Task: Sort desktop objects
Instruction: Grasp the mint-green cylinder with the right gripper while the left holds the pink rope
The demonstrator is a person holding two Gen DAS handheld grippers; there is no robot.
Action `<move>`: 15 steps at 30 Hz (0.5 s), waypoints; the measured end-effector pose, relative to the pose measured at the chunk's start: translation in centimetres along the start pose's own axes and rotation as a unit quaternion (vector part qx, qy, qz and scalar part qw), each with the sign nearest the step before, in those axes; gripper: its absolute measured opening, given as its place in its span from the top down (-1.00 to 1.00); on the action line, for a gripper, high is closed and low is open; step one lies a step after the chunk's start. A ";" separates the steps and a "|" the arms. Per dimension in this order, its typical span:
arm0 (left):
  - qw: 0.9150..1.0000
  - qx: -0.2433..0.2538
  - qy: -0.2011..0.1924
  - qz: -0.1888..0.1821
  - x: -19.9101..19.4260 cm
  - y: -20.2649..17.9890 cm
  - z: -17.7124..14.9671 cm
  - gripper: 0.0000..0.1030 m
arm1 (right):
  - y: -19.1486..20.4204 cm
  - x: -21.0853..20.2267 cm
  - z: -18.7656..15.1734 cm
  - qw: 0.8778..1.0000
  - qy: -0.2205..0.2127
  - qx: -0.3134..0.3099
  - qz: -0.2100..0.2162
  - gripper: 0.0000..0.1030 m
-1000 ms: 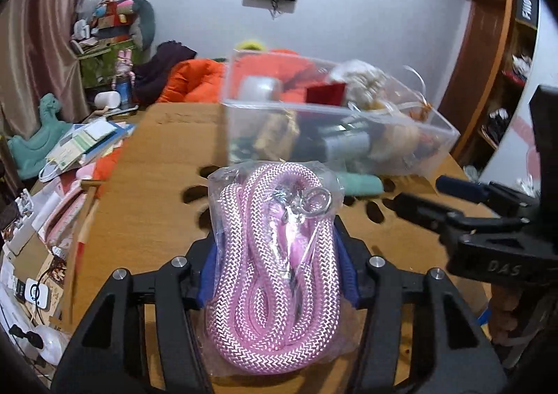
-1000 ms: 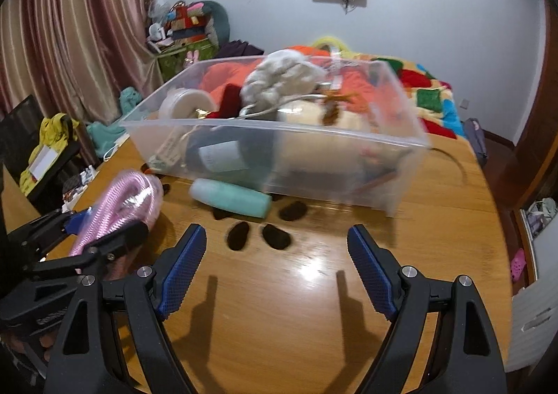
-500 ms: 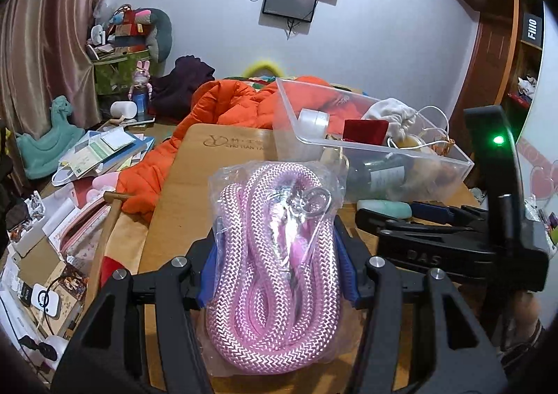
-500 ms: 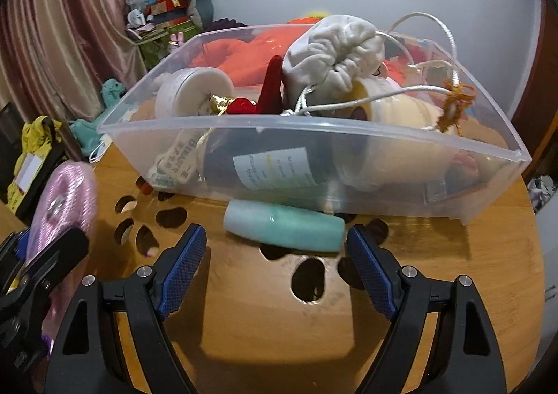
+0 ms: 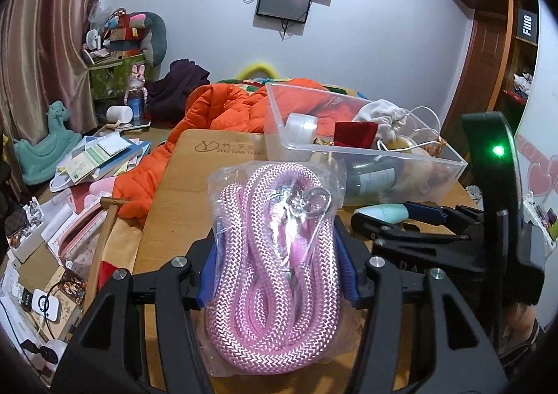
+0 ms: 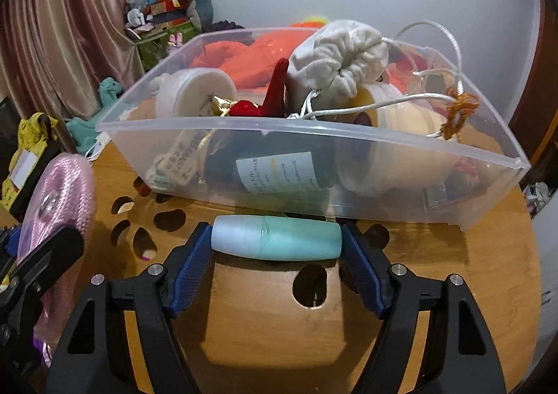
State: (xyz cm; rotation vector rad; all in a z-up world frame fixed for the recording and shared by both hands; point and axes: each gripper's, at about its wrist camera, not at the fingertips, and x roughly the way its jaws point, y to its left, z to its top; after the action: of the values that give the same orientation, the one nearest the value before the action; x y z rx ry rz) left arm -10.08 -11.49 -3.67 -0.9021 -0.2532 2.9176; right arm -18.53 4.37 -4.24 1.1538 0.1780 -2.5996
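A pink braided rope point(image 5: 272, 272) in a clear bag sits between the blue pads of my left gripper point(image 5: 275, 251), which is shut on it; in the right wrist view this rope point(image 6: 59, 198) shows at the far left. A mint-green bottle point(image 6: 279, 242) lies on its side on the wooden table point(image 6: 279, 341), just in front of the clear plastic bin point(image 6: 314, 130). My right gripper point(image 6: 277, 249) is closing, and its pads touch both ends of the bottle. The left wrist view shows the same bottle point(image 5: 380, 212) at the right gripper's tips.
The bin holds a white drawstring pouch point(image 6: 341, 59), a tape roll point(image 6: 195, 94), a dark labelled bottle point(image 6: 279, 174) and a red pouch point(image 5: 355, 134). Cut-out holes point(image 6: 314, 285) dot the tabletop. An orange jacket point(image 5: 216, 121) and papers point(image 5: 97, 156) lie to the left.
My right gripper moved forward to the mint bottle and its jaws narrowed onto the bottle's ends. The left gripper kept its hold on the rope while its view swung left.
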 end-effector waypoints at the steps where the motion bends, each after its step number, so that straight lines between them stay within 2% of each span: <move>1: 1.000 0.002 -0.001 0.001 -0.1 -0.2 0.1 -0.08 | -0.1 -0.4 -0.2 1.000 -0.005 -0.005 -0.003 -0.38; 8: 1.000 0.009 -0.006 -0.002 -0.5 -1.7 1.3 -0.08 | -1.2 -3.9 -0.5 0.999 -0.050 -0.018 -0.008 -0.38; 15: 0.999 0.024 -0.024 -0.006 -1.1 -3.8 3.4 -0.08 | -4.7 -8.3 0.2 0.995 -0.097 -0.005 -0.005 -0.38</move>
State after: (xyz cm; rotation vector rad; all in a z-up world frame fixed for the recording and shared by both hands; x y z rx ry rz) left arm -10.97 -8.33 0.38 -0.8218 -0.1912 2.9237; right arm -14.84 10.53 1.99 0.8923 0.1550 -2.6971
